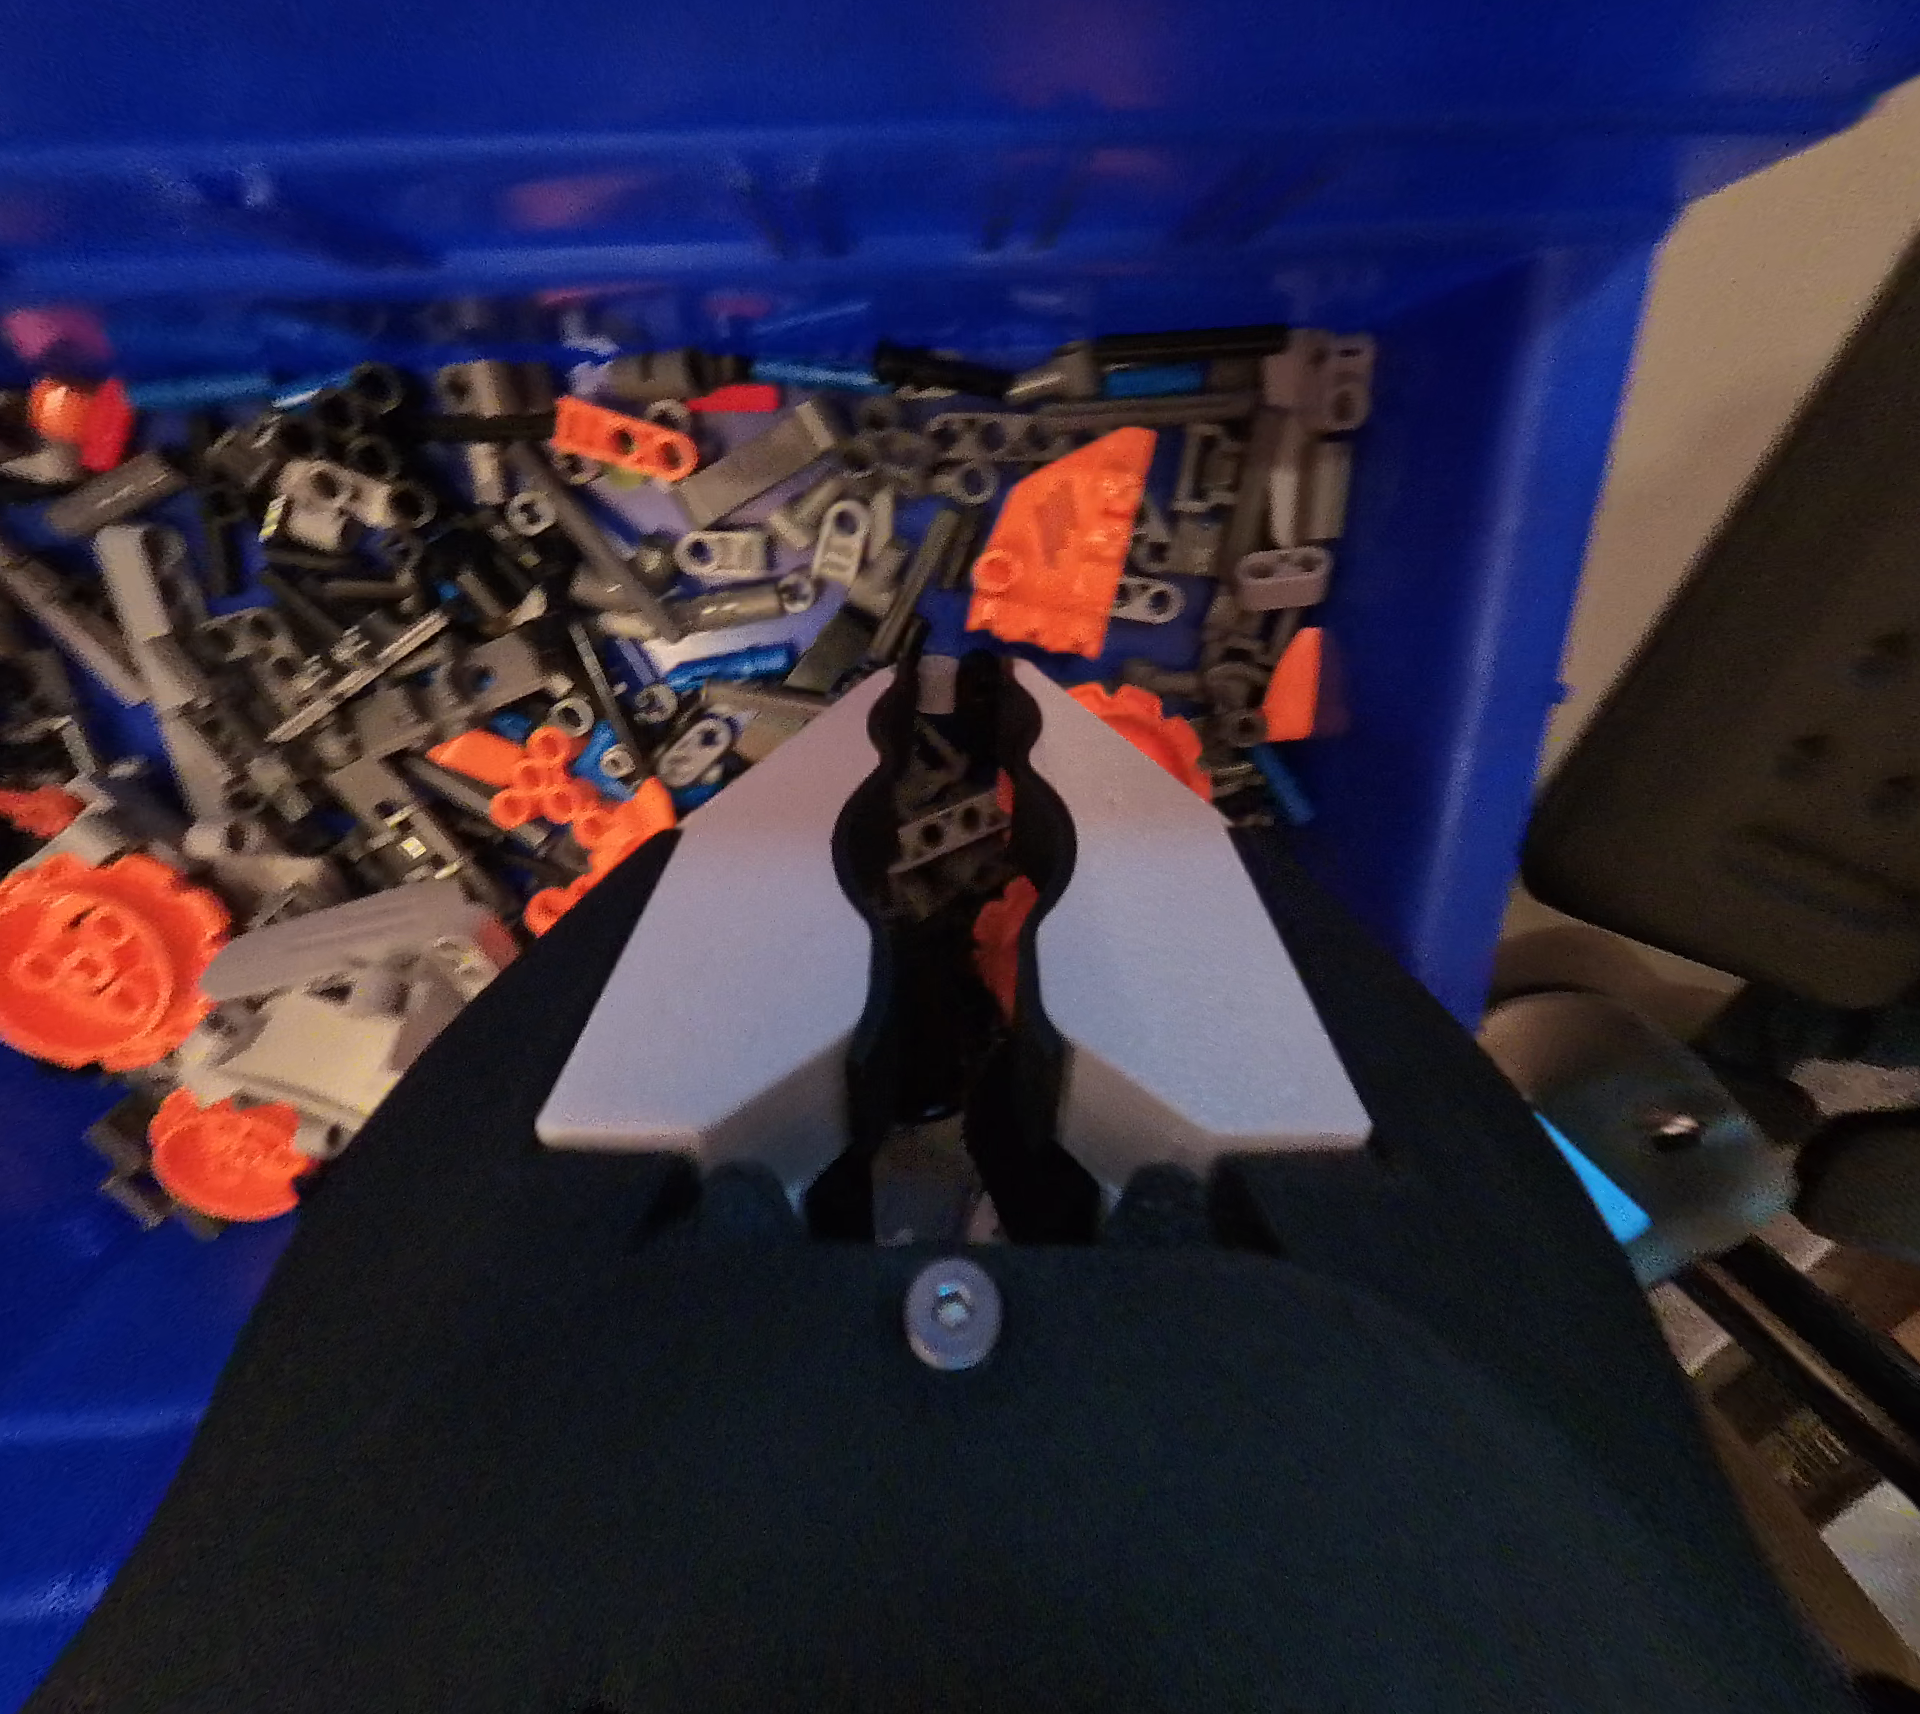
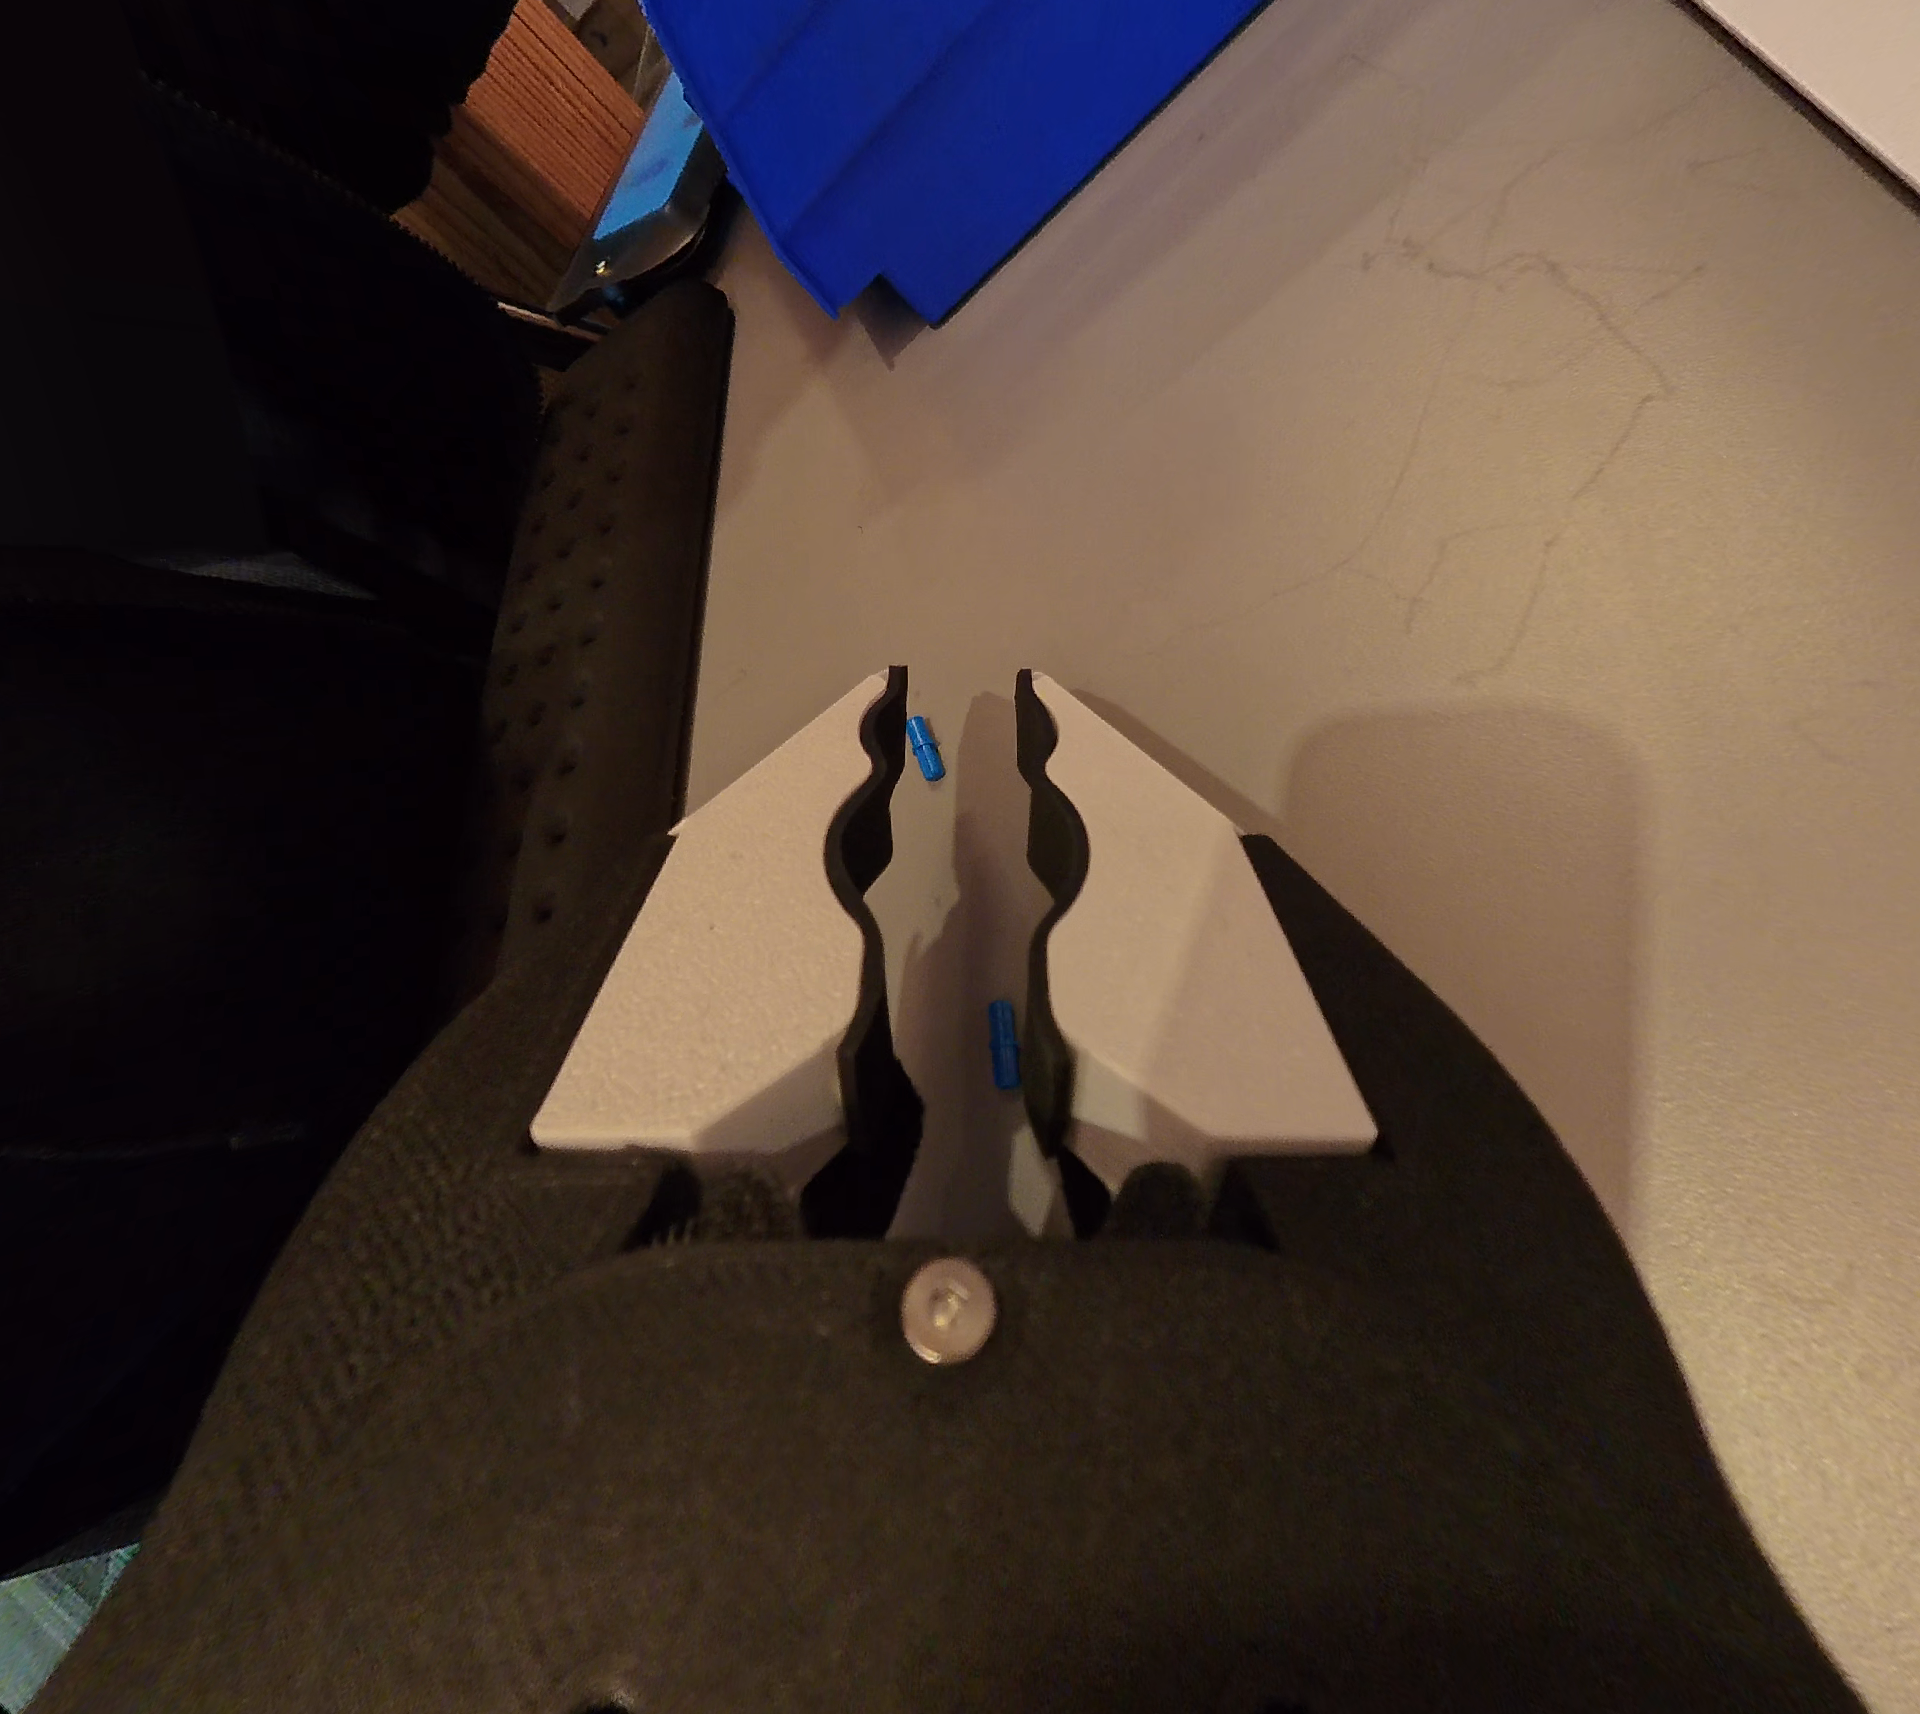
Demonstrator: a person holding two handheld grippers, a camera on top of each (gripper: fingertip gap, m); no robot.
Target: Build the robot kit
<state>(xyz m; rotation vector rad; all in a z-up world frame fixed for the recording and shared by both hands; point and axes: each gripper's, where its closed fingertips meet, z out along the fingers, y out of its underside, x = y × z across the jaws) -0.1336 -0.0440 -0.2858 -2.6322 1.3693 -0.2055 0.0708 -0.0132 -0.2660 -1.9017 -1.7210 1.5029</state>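
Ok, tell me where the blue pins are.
Right wrist view: both blue pins lie on the pale table, one by the right tool's left fingertip, the other further back beside its right finger.

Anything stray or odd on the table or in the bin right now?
Two small blue pins lie loose on the table, outside the blue bin: one by the open right claw tips, one farther back between its fingers. Nothing else stands out.
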